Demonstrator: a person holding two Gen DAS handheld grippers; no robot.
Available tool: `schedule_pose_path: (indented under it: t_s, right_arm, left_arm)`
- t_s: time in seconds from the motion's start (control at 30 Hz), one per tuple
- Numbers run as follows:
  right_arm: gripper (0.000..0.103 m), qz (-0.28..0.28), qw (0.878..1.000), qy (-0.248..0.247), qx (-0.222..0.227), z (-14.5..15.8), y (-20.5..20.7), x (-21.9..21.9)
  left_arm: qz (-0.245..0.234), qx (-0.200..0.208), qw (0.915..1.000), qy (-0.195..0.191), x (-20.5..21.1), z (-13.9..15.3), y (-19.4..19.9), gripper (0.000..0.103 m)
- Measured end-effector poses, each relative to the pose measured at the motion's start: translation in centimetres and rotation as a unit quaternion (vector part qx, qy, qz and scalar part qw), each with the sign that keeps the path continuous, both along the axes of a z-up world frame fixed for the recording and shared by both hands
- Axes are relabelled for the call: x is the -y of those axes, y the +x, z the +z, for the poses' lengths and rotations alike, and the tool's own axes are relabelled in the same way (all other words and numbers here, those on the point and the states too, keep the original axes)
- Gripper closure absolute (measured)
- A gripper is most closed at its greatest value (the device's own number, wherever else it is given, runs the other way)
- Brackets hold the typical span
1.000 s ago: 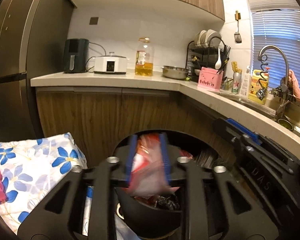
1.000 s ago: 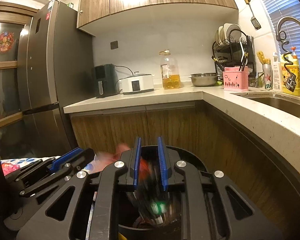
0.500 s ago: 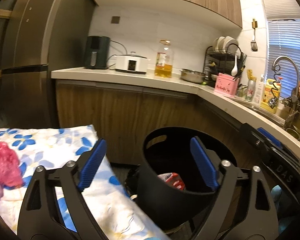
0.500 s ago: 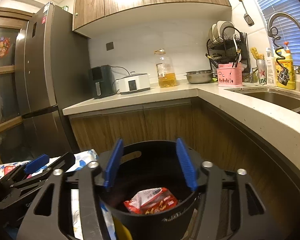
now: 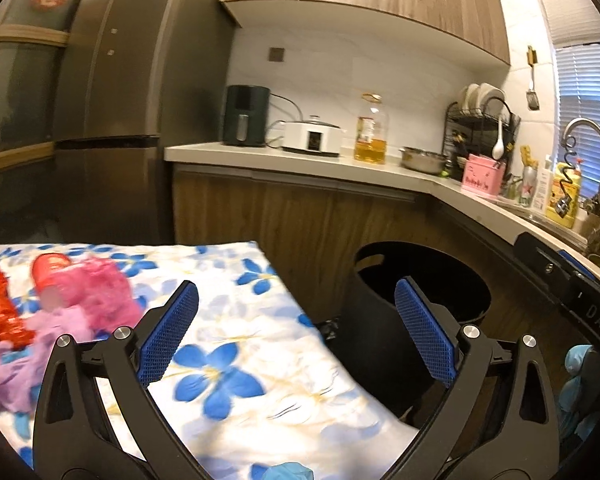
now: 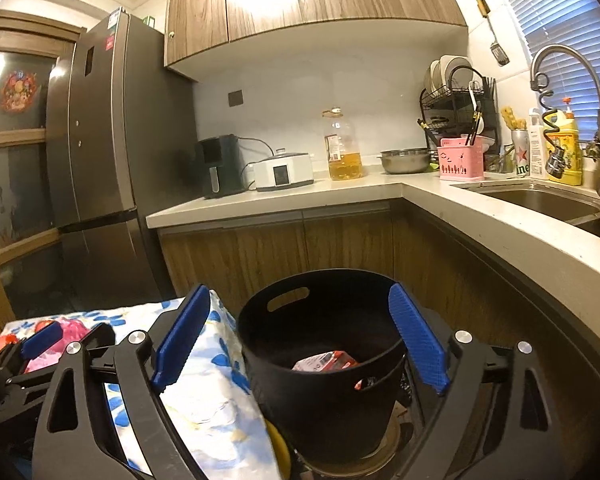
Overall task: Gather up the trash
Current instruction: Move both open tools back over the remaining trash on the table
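The left hand-held gripper [image 5: 296, 332] takes up the lower half of its own view with its blue pads [image 5: 168, 336] spread wide and still opening, nothing between them. It hangs over the edge where the floral cloth [image 5: 236, 364] on the surface meets the black bin [image 5: 380, 344]. Same deal with the right hand-held gripper [image 6: 300, 336]: jaws wide apart and opening, empty, framing the bin [image 6: 324, 384] in the lower middle of its frame without touching it.

Trash-wise, a red and white wrapper [image 6: 326, 361] lies down inside the bin, visible just over the near rim in the right view. More is still out on the cloth at the left edge of the left view: a crumpled pink bag [image 5: 96, 292], a red cup [image 5: 50, 280] lying on its side against it, some shiny red wrapper [image 5: 0, 308], and lilac crumpled stuff [image 5: 16, 368] nearest the camera. It's all pretty blurry there.

The bin stands on the floor just beside the cloth, in the corner of the wooden cabinets [image 6: 284, 248]. A blue-gloved hand [image 5: 580, 384] shows at the lower right of the left view.
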State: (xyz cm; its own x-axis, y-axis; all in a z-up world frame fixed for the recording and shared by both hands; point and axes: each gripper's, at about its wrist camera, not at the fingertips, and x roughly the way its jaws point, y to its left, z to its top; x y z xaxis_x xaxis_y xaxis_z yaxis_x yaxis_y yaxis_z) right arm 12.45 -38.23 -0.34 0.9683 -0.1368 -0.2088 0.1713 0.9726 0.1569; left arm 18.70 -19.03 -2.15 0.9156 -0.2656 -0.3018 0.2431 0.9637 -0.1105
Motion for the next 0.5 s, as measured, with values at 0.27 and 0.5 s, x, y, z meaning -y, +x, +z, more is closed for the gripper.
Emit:
schedule_pose_path:
  t_s: [0.27, 0.5]
  right_arm:
    - [0.015, 0.019, 1.000, -0.018, 0.011, 0.4, -2.1, -3.9]
    - [0.015, 0.054, 0.998, -0.025, 0.011, -0.2, -3.0, -8.0]
  left_arm:
    - [0.051, 0.014, 0.9986, 0.004, -4.6, 0.3, -3.3, 0.006]
    - [0.111, 0.027, 0.9934, 0.012, -10.1, -0.6, -6.0, 0.006]
